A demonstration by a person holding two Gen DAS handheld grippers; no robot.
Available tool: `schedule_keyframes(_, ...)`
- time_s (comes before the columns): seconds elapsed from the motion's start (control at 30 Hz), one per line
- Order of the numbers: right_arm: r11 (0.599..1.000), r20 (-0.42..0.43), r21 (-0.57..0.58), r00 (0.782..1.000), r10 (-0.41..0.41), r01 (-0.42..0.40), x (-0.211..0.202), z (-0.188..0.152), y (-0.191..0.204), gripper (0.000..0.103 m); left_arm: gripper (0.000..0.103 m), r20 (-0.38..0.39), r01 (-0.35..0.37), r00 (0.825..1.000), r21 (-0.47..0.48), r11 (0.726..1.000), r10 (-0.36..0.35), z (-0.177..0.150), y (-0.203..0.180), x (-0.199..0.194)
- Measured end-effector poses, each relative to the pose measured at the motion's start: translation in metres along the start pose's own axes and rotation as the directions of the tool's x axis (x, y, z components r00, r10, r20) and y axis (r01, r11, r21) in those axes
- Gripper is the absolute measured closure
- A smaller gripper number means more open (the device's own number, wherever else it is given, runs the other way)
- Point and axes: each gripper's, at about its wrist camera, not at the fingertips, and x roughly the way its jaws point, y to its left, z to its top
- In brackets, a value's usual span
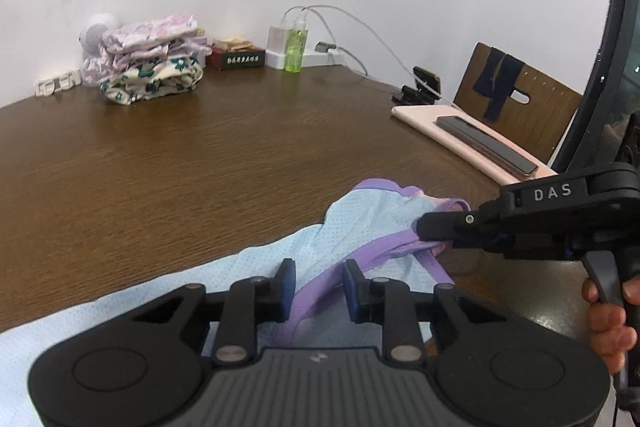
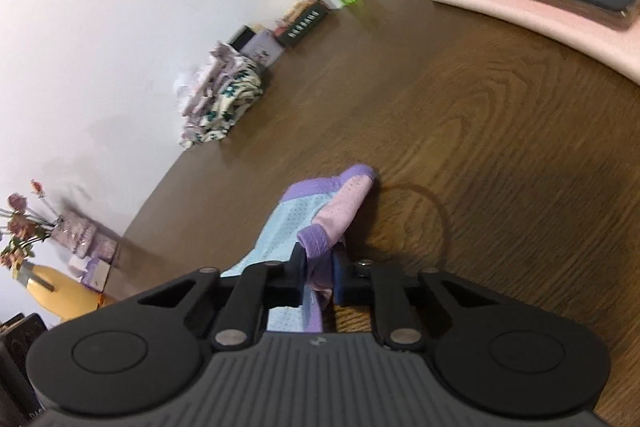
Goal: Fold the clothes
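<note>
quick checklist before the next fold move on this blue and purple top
1. Right gripper shut on the purple trim of the top: ok.
2. Left gripper gripping: not ok, its jaws stand open astride the purple band.
3. Bare table ahead for laying the fold: ok.
4. Folded clothes pile apart from the top: ok.
5. Pink pad with the dark device clear of the cloth: ok.
6. Top lying flat: not ok, bunched near the grippers.

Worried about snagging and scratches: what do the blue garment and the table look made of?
The blue garment looks like a light synthetic mesh knit, dotted with fine holes, with smoother purple trim. The table shows dark wood grain, matte; solid wood or laminate, I can't tell.
</note>
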Motion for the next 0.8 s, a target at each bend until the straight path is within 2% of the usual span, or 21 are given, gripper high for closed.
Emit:
schedule_keyframes(0.17, 0.995, 0.041, -0.101, 0.999, -0.014, 0.018, -0.013, 0.006, 0.007, 0.093, 0.071, 0.049, -0.045, 0.998, -0.016, 0.999, 0.046, 0.0, 0.015, -0.03)
schedule_keyframes(0.37, 0.974, 0.092, -0.198, 0.992, -0.091, 0.108, -0.023, 0.021, 0.003, 0.093, 0.071, 0.064, -0.117, 0.991, -0.052, 0.992, 0.121, -0.015, 0.043, -0.066)
schedule_keyframes(0.47, 0.946, 0.14, -0.269, 0.979, -0.15, 0.183, -0.032, 0.036, -0.001, 0.093, 0.071, 0.062, -0.136, 0.988, -0.056, 0.989, 0.139, -0.025, 0.05, -0.081)
schedule_keyframes(0.57, 0.907, 0.187, -0.352, 0.967, -0.176, 0.233, -0.043, 0.049, 0.003, 0.093, 0.071, 0.058, -0.15, 0.987, -0.056, 0.987, 0.153, -0.032, 0.054, -0.089)
schedule_keyframes(0.7, 0.806, 0.248, -0.526, 0.955, -0.162, 0.274, -0.054, 0.05, 0.032, 0.094, 0.071, 0.073, -0.162, 0.983, -0.065, 0.985, 0.166, -0.041, 0.057, -0.098)
schedule_keyframes(0.77, 0.716, 0.286, -0.631, 0.947, -0.143, 0.299, -0.055, 0.04, 0.056, 0.094, 0.071, 0.088, -0.177, 0.979, -0.067, 0.982, 0.183, -0.046, 0.059, -0.106)
schedule_keyframes(0.8, 0.653, 0.313, -0.689, 0.942, -0.125, 0.315, -0.055, 0.032, 0.069, 0.094, 0.071, 0.096, -0.19, 0.976, -0.073, 0.979, 0.197, -0.05, 0.061, -0.112)
